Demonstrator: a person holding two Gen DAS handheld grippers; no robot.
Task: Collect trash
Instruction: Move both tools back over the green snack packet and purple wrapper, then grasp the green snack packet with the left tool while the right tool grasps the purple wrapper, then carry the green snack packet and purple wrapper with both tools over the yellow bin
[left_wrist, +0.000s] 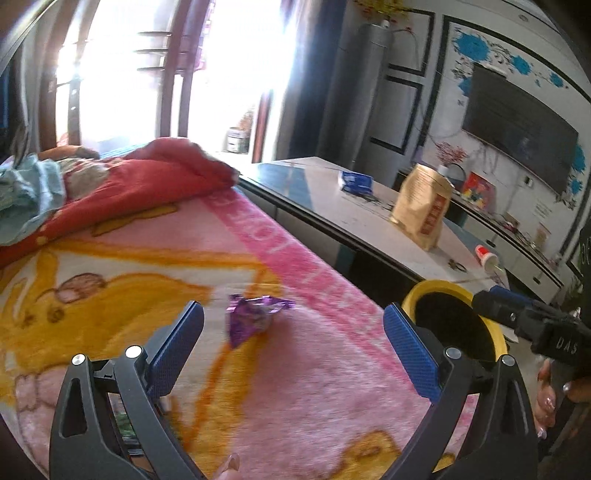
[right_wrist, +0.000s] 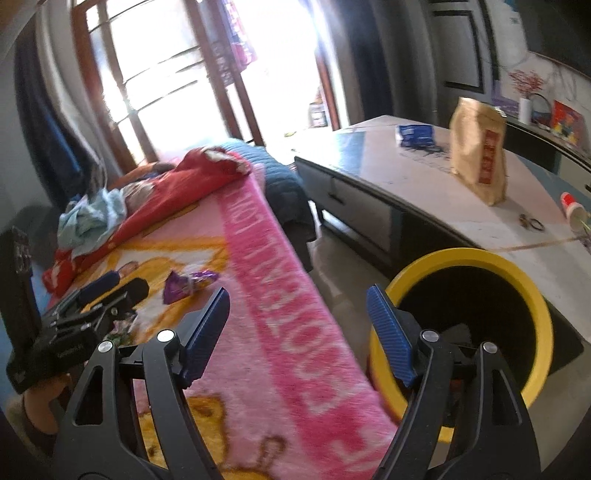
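A crumpled purple wrapper lies on the pink and yellow blanket, just ahead of my left gripper and a little left of its middle. That gripper is open, and its blue pads hold nothing. In the right wrist view the same purple wrapper lies left of my right gripper, which stands wide with nothing between its pads. A yellow bin with a dark inside stands on the floor beside the blanket's edge, under the right gripper's right finger. The yellow bin also shows at right in the left view.
A low white table beyond the bin carries a brown paper bag, a blue packet and small items. A red quilt and pale blue cloth are heaped at the blanket's far end. A hand holds the right gripper.
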